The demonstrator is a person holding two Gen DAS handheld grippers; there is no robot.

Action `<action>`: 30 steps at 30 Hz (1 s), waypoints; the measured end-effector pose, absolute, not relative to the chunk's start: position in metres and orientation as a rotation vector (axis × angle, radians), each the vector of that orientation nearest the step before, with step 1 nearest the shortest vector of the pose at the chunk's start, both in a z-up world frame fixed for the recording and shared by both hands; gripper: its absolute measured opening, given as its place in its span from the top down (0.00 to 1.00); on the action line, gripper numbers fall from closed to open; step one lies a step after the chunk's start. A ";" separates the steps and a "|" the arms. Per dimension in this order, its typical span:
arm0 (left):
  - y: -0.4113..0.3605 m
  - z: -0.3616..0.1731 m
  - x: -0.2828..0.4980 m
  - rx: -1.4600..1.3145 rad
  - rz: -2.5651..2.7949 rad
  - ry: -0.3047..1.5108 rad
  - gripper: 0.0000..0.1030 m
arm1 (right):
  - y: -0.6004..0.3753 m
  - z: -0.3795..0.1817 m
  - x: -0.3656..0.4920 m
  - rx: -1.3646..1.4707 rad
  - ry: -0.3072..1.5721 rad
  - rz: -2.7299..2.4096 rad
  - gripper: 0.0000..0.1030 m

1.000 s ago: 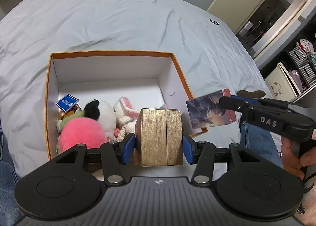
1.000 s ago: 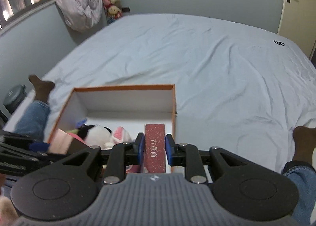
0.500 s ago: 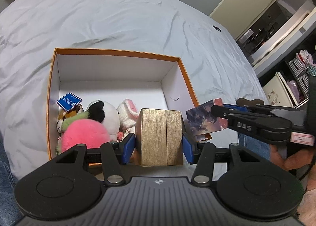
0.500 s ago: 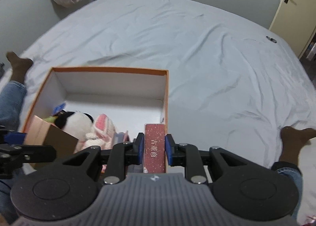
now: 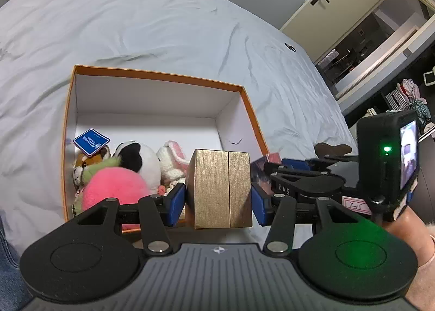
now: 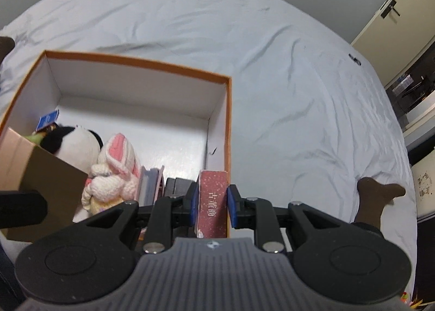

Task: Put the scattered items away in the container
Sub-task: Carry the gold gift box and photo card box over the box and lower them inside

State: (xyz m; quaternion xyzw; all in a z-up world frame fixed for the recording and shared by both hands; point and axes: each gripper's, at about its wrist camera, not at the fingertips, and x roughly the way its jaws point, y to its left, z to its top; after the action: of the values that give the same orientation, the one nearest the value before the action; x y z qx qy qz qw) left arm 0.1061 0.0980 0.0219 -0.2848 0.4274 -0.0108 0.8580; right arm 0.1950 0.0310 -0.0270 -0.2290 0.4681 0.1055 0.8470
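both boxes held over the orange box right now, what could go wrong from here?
1. The left hand-held gripper and right hand-held gripper sit close together at the near end of the orange box; they could collide.
2. The red box hangs right by the right wall and may catch on its rim.
3. The gold box may land tilted on the plush toys.

Soft, even indoor light, faint shadows, strong fisheye bending at the edges, slight blur in the right view.
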 end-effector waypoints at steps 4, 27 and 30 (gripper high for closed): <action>0.102 0.020 0.109 -0.604 -0.005 0.904 0.43 | 0.020 -0.035 0.208 -0.410 1.078 0.225 0.77; 0.088 0.018 0.153 -0.526 -0.027 0.945 0.43 | -0.005 -0.024 0.215 -0.287 1.090 0.313 0.75; 0.085 0.024 0.167 -0.499 -0.031 0.940 0.43 | -0.016 -0.011 0.210 -0.270 1.020 0.327 0.74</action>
State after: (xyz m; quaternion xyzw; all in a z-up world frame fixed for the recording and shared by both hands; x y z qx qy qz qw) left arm 0.1669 0.0852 0.0236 -0.2379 0.4481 -0.0146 0.8616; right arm 0.2096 -0.0159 -0.0108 -0.1280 0.4845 0.1553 0.8513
